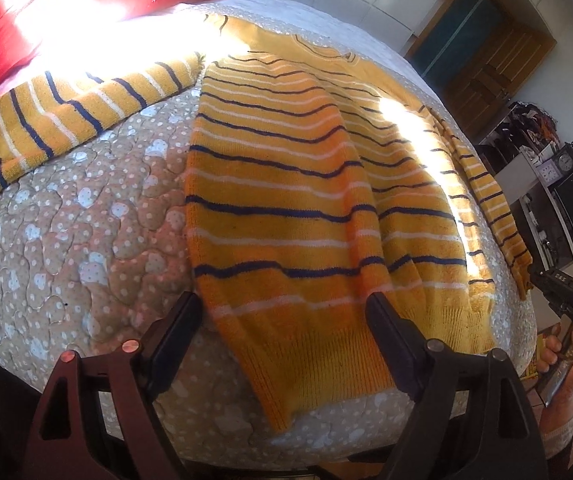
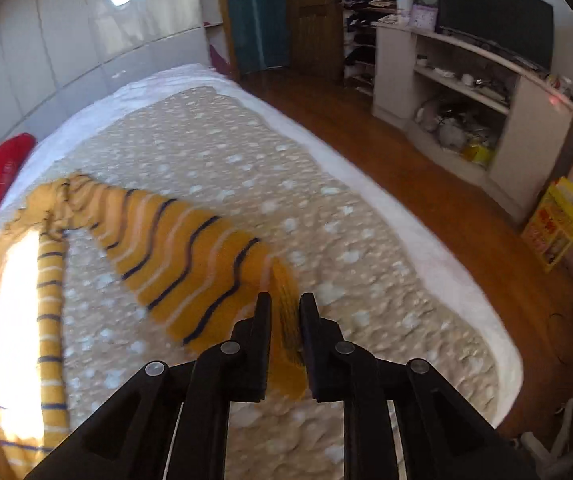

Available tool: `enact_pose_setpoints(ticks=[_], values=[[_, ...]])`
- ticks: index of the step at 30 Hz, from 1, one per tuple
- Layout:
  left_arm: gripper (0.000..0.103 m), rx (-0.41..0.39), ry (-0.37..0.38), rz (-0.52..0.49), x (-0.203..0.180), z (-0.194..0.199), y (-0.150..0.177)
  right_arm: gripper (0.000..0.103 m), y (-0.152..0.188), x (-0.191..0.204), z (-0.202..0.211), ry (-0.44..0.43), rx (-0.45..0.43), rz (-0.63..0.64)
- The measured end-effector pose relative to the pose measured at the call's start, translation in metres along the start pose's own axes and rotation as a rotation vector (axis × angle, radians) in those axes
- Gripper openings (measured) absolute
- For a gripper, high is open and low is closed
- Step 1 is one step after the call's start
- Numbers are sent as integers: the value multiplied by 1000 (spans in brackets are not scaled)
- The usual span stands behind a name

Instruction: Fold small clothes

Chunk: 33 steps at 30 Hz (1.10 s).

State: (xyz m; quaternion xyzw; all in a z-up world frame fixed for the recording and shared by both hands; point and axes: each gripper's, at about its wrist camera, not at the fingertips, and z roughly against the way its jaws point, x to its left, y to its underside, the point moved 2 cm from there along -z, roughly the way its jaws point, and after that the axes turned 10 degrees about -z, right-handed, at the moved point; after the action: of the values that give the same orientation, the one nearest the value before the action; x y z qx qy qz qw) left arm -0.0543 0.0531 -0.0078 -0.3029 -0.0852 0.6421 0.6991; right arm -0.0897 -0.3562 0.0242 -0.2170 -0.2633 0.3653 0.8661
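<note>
left claw: jaws are held wide, nothing gripped; the sweater hem lies between and under the tips, not pinched.
right claw: jaws are nearly closed, with the sleeve cuff pinched between the pads; the view is blurred, so grip depth cannot be judged.
sweater: spread on the bed quilt ahead of the left claw, body partly doubled over; the other sleeve is laid out to the far left of it.
held sleeve: stretched from the right claw's tips away to the upper left, toward the body.
risk, slip: only the ribbed cuff end appears caught; the knit is likely pulled free if the sleeve is dragged taut.
risk, drag: the body fold is probably shifted if the sleeve is pulled hard, since nothing pins the hem.
risk, snag: the quilt may be caught if the wide left jaws are closed low.
edges: the bed edge runs close to the right of the right claw, floor beyond; hem sits near the bed's near edge.
open room: bare quilt is left ahead of the right claw and left of the left claw.
</note>
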Motion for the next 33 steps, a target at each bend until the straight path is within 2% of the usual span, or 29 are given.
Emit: enact_pose_setpoints(ticks=[1, 2, 3, 4, 7, 12, 13, 14, 15, 16, 19, 26, 28, 33], values=[[61, -3, -9, -3, -1, 0, 0, 35, 13, 11, 8, -97, 41, 21], [24, 4, -19, -7, -1, -1, -1, 41, 26, 23, 13, -189, 84, 38], [9, 24, -17, 1, 1, -4, -1, 52, 39, 33, 17, -269, 127, 52], [7, 34, 13, 24, 4, -6, -1, 60, 54, 44, 19, -337, 176, 67], [7, 28, 61, 82, 13, -4, -2, 64, 95, 76, 18, -436, 292, 115], [7, -5, 7, 65, 20, 11, -6, 64, 141, 111, 8, -391, 321, 186], [7, -8, -1, 69, 23, 14, -7, 61, 144, 117, 7, -374, 308, 191], [7, -12, -3, 78, 26, 17, -8, 52, 144, 120, 4, -350, 301, 205], [7, -12, -4, 88, 29, 20, -7, 21, 144, 124, -1, -332, 315, 224], [7, -13, -4, 96, 32, 23, -6, 15, 144, 125, -1, -331, 331, 222], [6, -20, -20, 100, 34, 32, 0, 11, 139, 122, 5, -391, 366, 191], [5, -41, -51, 101, 40, 62, 26, 9, 156, 99, 46, -430, 370, 220], [5, -50, -72, 96, 44, 72, 37, 4, 164, 90, 54, -436, 378, 214], [3, -36, -175, 88, 63, 85, 57, 5, 172, 67, 70, -413, 312, 232]])
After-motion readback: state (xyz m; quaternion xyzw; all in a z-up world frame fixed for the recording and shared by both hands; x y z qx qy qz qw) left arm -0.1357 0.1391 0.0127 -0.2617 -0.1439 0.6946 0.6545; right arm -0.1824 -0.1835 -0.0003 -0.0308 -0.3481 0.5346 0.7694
